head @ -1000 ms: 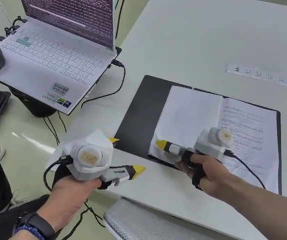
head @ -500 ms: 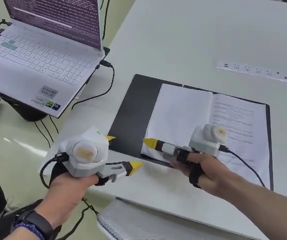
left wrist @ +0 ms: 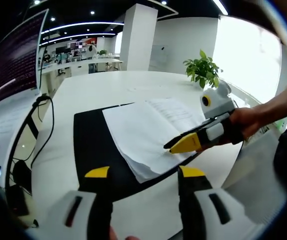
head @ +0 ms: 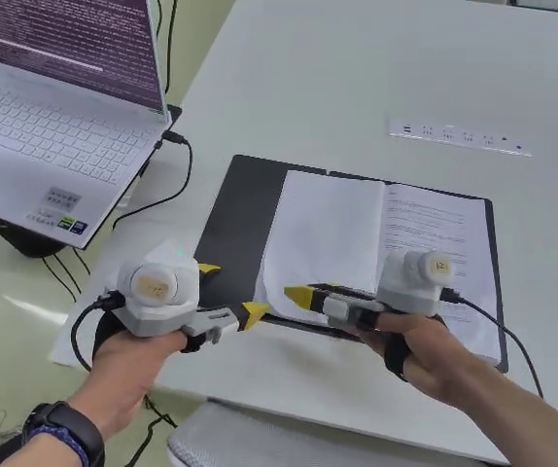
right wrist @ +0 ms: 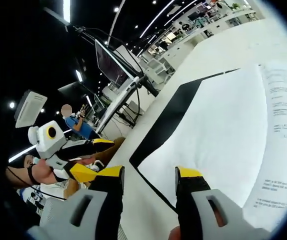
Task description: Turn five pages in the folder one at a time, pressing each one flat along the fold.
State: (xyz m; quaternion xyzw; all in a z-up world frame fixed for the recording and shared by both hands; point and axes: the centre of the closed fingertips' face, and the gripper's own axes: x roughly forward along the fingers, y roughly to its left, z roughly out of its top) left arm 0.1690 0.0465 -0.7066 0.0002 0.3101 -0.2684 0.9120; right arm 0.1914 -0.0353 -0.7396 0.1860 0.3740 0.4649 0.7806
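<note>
Since the folder [head: 232, 229] lies open on the desk [head: 357, 97], we hold the right gripper [head: 303, 296] at the left-side pages' [head: 328, 233] near edge, jaws spread, empty, likely for pressing; the left gripper [head: 230, 290] hovers beside, also spread.

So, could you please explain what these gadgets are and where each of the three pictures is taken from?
There is no robot here: a person holds a two-jaw tool in each hand. The head view comes from a headset camera looking down at the white table. The two round pictures come from a camera riding on each tool, looking along its yellow-tipped jaws.

On the table lies an open black folder, with a blank white page on its left and a printed page on its right. A laptop stands to the left, and a power strip lies farther back.

The left tool hovers open near the folder's near left corner. The right tool is open at the blank page's near edge. Neither holds anything.
</note>
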